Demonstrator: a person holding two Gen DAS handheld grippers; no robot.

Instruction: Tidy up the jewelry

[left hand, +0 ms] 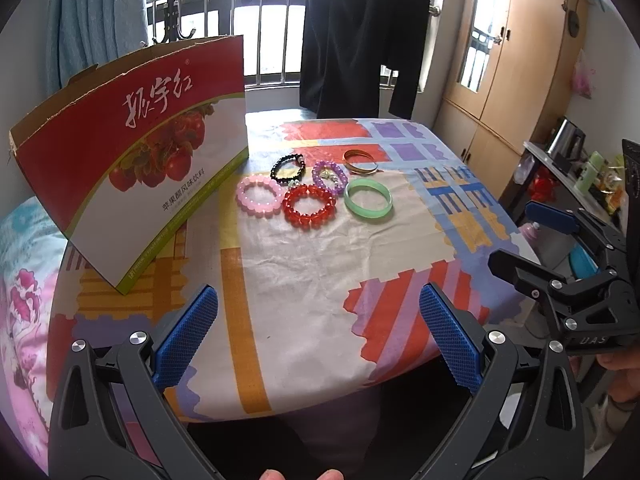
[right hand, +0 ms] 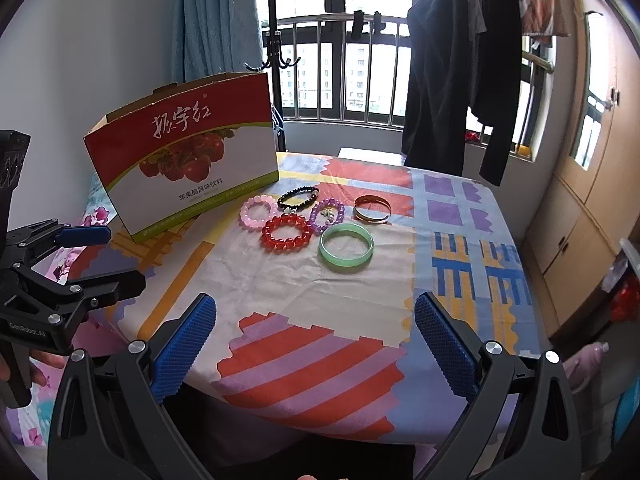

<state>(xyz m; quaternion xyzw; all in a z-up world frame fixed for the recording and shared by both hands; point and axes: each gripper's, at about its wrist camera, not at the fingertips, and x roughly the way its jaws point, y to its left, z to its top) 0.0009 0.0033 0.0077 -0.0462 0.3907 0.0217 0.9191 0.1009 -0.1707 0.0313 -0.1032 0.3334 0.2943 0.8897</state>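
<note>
1. We hold the left gripper (left hand: pixel 319 332) and the right gripper (right hand: pixel 315 338) above the near edge of the table (right hand: pixel 452 336), each with its blue-padded fingers spread wide and nothing between them.
2. The right gripper's body reads "GenRobot.AI" only in the other gripper's view.
3. The cardboard box (right hand: pixel 188 160) stands far left; large white brush-script Chinese characters cross its red band, above apples and a small printed line we cannot read surely.
4. Six bracelets cluster just right of the box: pink bead bracelet (right hand: pixel 258 213), black bead bracelet (right hand: pixel 298 197), red bead bracelet (right hand: pixel 286 232), purple bead bracelet (right hand: pixel 328 214), green bangle (right hand: pixel 346 248), gold bangle (right hand: pixel 372 208).
5. Several of them touch.
6. The patterned cloth lies bare between the cluster and the near edge, and to the right.
</note>
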